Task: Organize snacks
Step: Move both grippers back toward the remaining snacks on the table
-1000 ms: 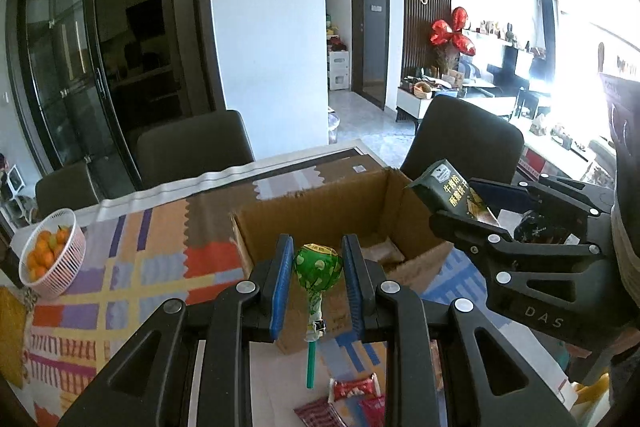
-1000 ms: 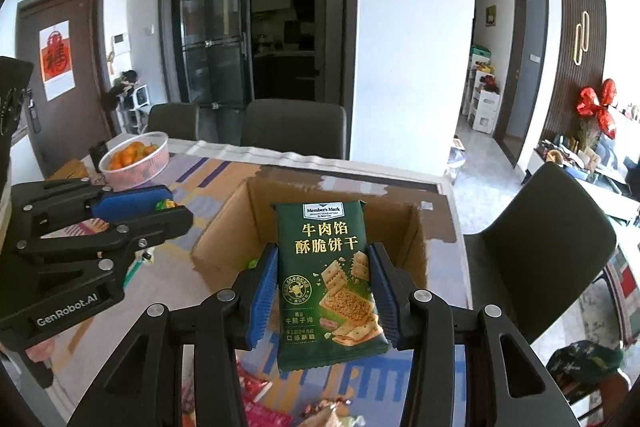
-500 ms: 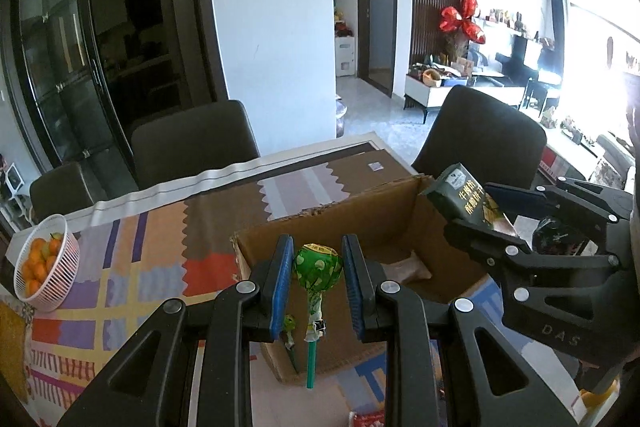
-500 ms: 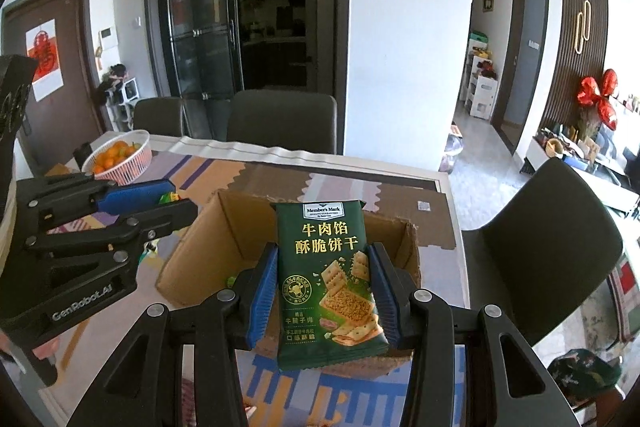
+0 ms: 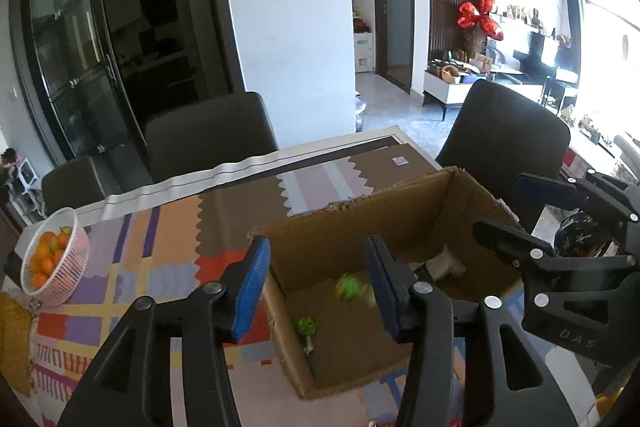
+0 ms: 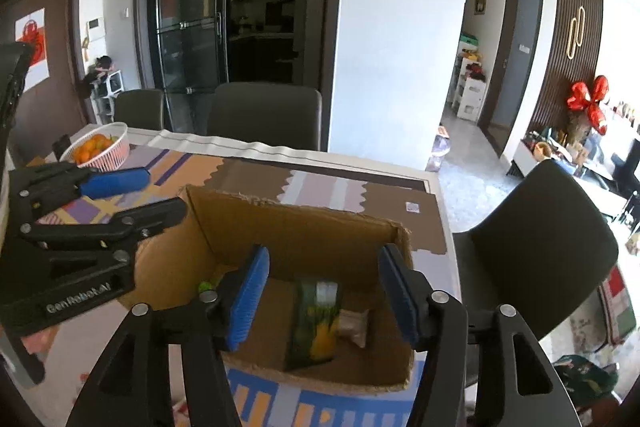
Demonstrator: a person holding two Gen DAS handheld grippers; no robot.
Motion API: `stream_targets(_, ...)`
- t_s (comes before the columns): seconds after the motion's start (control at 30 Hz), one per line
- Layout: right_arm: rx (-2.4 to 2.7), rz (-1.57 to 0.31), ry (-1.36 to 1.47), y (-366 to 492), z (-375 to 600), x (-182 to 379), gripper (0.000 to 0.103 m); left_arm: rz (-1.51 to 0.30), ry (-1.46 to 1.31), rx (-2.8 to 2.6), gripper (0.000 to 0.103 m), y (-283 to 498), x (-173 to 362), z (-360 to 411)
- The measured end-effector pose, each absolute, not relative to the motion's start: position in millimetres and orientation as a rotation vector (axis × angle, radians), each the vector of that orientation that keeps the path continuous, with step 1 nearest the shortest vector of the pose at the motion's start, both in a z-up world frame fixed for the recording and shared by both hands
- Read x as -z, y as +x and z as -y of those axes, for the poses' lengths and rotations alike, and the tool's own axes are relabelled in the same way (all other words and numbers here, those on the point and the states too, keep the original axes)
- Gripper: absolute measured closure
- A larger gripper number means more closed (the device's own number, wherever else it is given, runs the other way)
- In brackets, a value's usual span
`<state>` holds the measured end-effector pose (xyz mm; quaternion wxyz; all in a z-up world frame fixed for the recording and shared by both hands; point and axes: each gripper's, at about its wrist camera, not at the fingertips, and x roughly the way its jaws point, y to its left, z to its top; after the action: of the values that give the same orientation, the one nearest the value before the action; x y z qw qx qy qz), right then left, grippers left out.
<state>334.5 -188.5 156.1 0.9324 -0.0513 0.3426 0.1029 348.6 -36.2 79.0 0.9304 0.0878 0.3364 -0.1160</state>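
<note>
An open cardboard box (image 5: 420,199) (image 6: 304,227) stands on the patterned tablecloth. My left gripper (image 5: 316,287) is open and empty above the box's near left side. A green lollipop (image 5: 352,287) is blurred inside the box below it, and a second green lollipop (image 5: 306,331) lies on the box floor. My right gripper (image 6: 324,299) is open and empty above the box. The green cracker packet (image 6: 316,323) is blurred inside the box, next to a pale wrapped snack (image 6: 354,323).
A white basket of oranges (image 5: 52,263) (image 6: 100,147) sits at the table's far left. Dark chairs (image 5: 208,139) (image 6: 540,247) stand behind and to the right of the table. Loose snack wrappers lie at the near table edge, mostly hidden.
Both grippers opened. The lollipop left the left gripper and the cracker packet left the right gripper; both dropped into the box. Both grippers also moved closer over the box.
</note>
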Motion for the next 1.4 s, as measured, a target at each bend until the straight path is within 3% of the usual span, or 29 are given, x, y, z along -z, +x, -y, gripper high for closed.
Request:
stream_targets(0.07,-0.216,-0.704,-0.109,326.4,189.4,-157.3,0.044,-0.671,0.190,0.231,0.047,332.9,-81.2,35.4)
stream_targets(0.57,-0.269,-0.683,-0.132,241.1,196.3,-170.2,0.040,-0.658,0.191,0.312,0.042,239.3,-89.3,36.2)
stream_targets(0.93,-0.248,-0.737,-0.190,201.9,194.5,-155.0,0.036,-0.744,0.233,0.324,0.040,192.1,-52.8,36.0)
stream_targets(1.4,-0.235,-0.927,-0.243,178.7,192.4,-81.6,0.036,-0.905,0.158,0.231,0.040,173.4,18.3,18.7)
